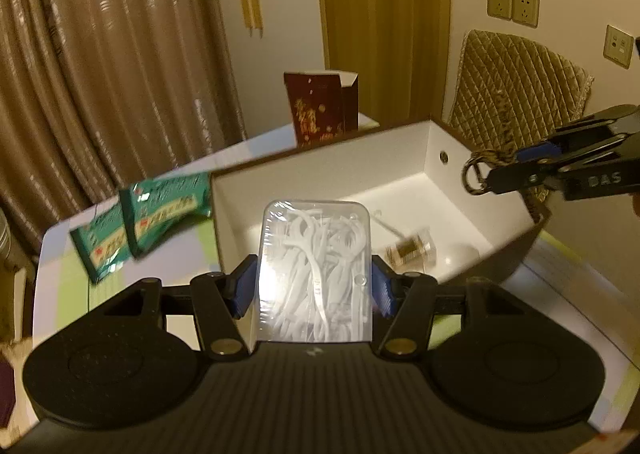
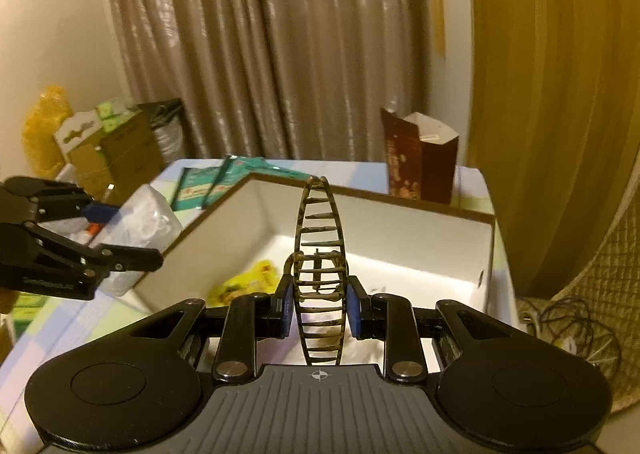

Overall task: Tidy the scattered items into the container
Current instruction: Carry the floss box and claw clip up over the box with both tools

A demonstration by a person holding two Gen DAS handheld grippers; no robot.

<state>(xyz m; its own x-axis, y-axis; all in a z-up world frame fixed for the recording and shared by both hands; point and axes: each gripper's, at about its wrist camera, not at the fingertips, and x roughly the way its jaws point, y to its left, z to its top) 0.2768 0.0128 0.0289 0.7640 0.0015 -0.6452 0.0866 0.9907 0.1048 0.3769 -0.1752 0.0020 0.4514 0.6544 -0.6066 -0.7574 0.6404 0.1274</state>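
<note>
The surface (image 1: 168, 334) is pale with green stripes, and a big curtain (image 2: 260, 53) hangs behind it. On the surface sits a big open box (image 1: 400, 173), white inside with a dark rim. In the left wrist view it fills the middle, out toward 12 o'clock from the left tool (image 1: 316, 286).

Behind the box, at 12 o'clock, a dark red carton (image 1: 324, 109) stands up with its top open. Two green packets (image 1: 148, 225) lie flat on the surface at 10 o'clock, just beside the box's left wall.

The left tool is pinching a clear case of white floss picks (image 1: 316, 270) by its two sides, held up over the near wall of the box. The right tool (image 2: 318, 304) is pinching a dark hair claw clip (image 2: 320, 254), standing upright, over the near side of the box.

Inside the box lie a yellow packet (image 2: 248, 282) and a small clear thing (image 1: 412, 252), maybe a little bottle; it is too blurry to tell.
</note>
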